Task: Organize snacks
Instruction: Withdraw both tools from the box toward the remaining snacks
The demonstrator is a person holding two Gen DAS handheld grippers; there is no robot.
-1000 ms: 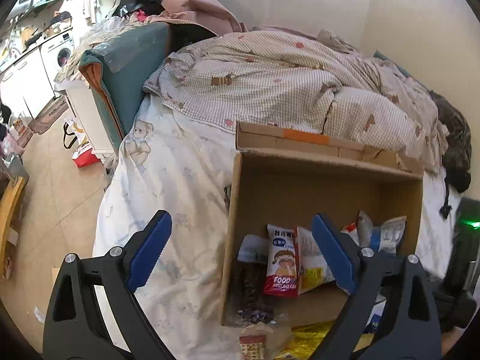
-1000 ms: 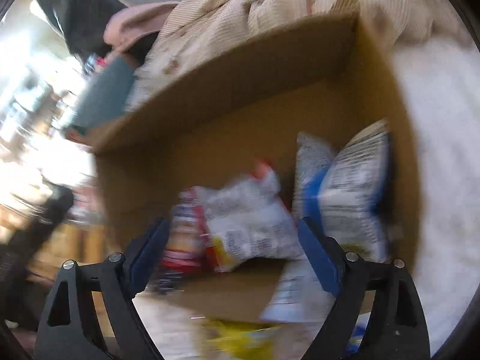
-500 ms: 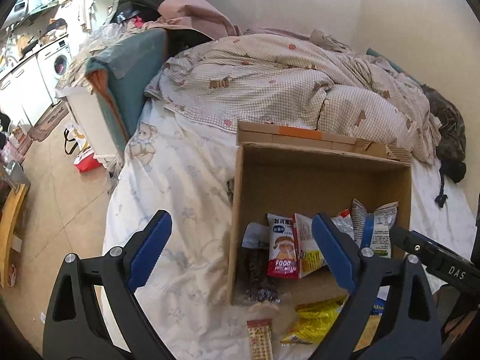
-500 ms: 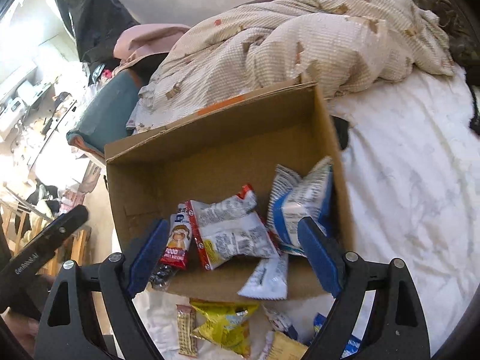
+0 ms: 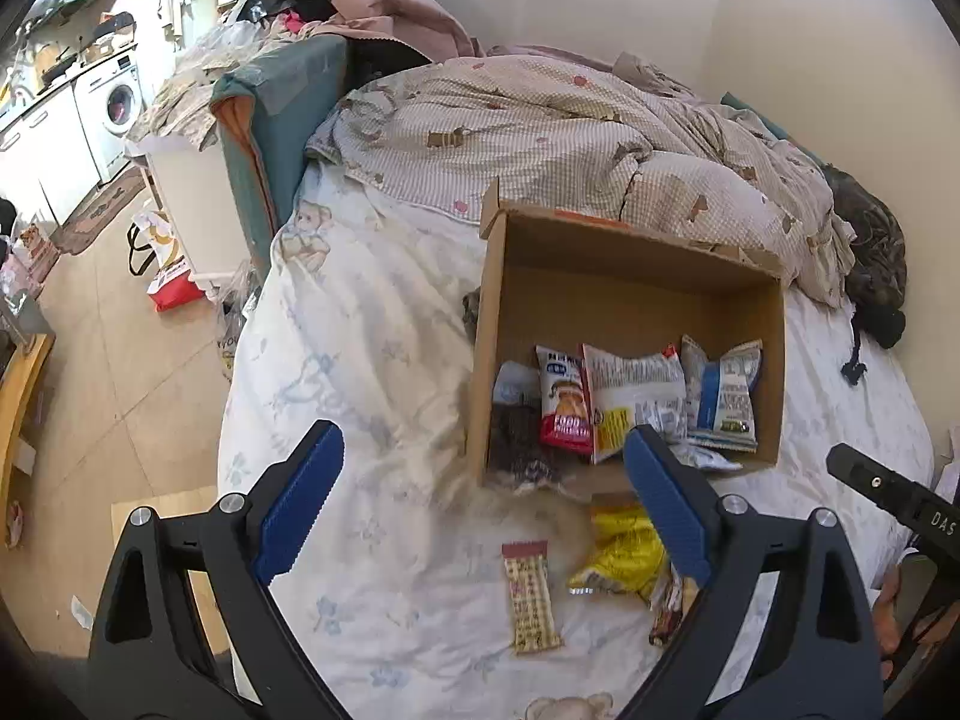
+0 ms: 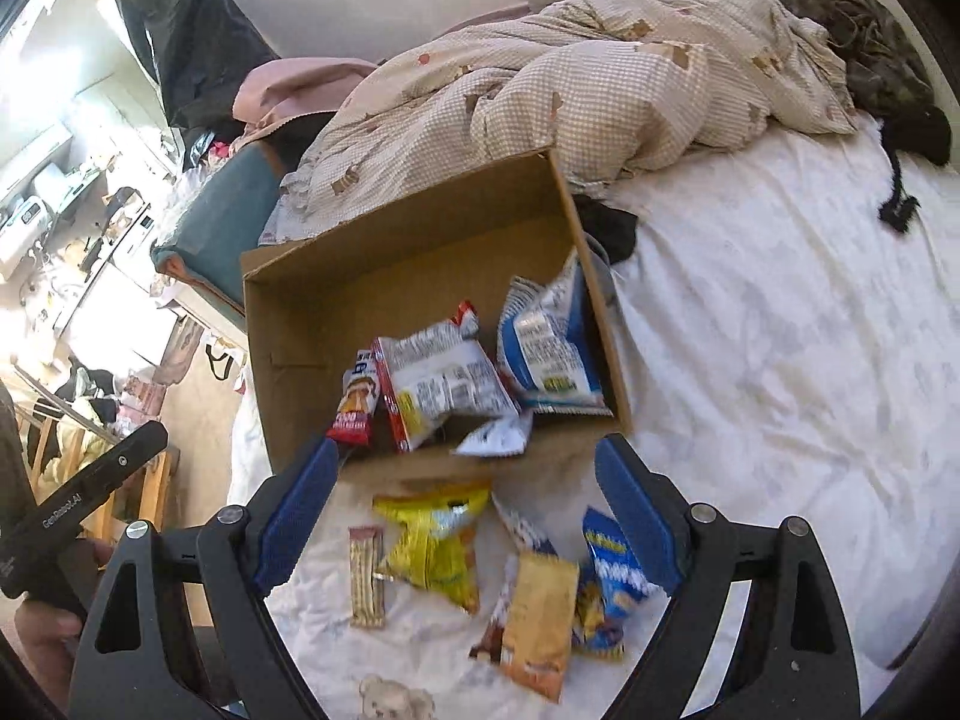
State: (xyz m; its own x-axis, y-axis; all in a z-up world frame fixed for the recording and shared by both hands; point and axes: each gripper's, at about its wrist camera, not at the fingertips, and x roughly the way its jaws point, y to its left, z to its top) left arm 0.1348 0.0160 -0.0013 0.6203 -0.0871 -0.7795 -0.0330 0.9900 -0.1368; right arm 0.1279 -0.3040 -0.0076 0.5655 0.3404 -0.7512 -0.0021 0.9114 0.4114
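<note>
One box (image 6: 420, 276); two open tools, empty.

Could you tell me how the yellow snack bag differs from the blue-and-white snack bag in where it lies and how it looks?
The yellow snack bag lies flat on the bed sheet outside the cardboard box; the blue-and-white snack bag is inside it, propped against the right wall. The yellow one looks crumpled, the blue-and-white one puffier. Both are sealed packets, and neither is gripped.
</note>
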